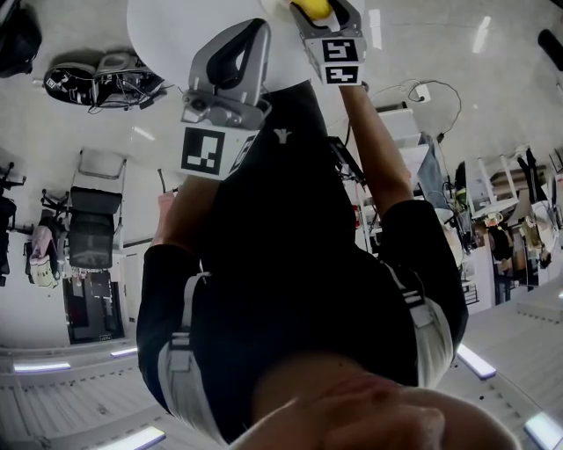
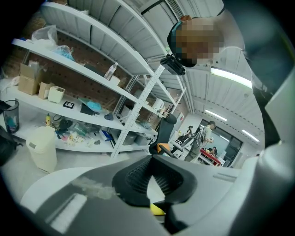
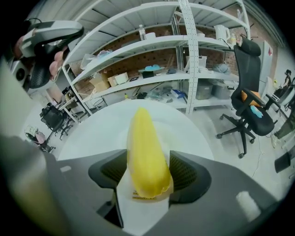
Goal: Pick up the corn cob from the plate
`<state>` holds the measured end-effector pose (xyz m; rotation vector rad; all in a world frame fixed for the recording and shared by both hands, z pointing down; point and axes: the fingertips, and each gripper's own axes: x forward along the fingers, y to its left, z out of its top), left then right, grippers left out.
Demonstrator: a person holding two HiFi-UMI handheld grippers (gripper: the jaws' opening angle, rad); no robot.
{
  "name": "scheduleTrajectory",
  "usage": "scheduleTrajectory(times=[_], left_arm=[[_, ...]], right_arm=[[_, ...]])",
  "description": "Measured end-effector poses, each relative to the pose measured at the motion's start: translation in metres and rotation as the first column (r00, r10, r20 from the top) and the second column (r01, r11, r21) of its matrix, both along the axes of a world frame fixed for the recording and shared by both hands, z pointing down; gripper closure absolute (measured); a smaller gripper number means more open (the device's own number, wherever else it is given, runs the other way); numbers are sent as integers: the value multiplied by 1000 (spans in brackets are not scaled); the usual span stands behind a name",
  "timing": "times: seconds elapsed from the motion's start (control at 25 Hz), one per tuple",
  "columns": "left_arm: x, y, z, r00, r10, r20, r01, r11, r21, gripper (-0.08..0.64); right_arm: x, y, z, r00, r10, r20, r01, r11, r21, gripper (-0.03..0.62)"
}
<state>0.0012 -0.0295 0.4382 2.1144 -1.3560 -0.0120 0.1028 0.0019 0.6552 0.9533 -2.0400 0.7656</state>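
A yellow corn cob (image 3: 145,152) lies lengthwise on a white plate (image 3: 179,131) on the round white table (image 3: 92,133). My right gripper (image 3: 148,159) points steeply down over it. Its dark pads (image 3: 186,173) stand wide on either side of the cob's near half, close to it but not squeezing. In the head view the right gripper (image 1: 318,10) is at the top edge with the cob (image 1: 312,7) between its jaws. The left gripper (image 1: 258,28) hovers beside it over the table, fingertips together and empty. In its own view the left gripper (image 2: 152,161) shows its tips touching.
White shelving (image 3: 152,60) with boxes and clutter runs behind the table. A black office chair (image 3: 249,83) stands to the right, and a white bin (image 2: 41,147) sits on the floor. People stand far off (image 2: 205,136). The table rim (image 1: 167,53) lies near my body.
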Motion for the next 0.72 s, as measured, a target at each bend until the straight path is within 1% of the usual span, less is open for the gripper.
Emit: scheduleTrajectory(times=[0.24, 0.56, 0.72], left_arm=[[-3, 1, 4, 1000, -3, 2, 3, 1000, -4, 557], [-6, 7, 6, 1000, -9, 5, 9, 1000, -8, 557], [-7, 11, 9, 1000, -14, 2, 15, 1000, -11, 557]], right_arm=[[-4, -1, 8, 999, -35, -35, 36, 999, 14, 301], [0, -5, 9, 999, -21, -42, 22, 1000, 21, 308], [1, -3, 10, 999, 3, -32, -3, 1000, 10, 311]])
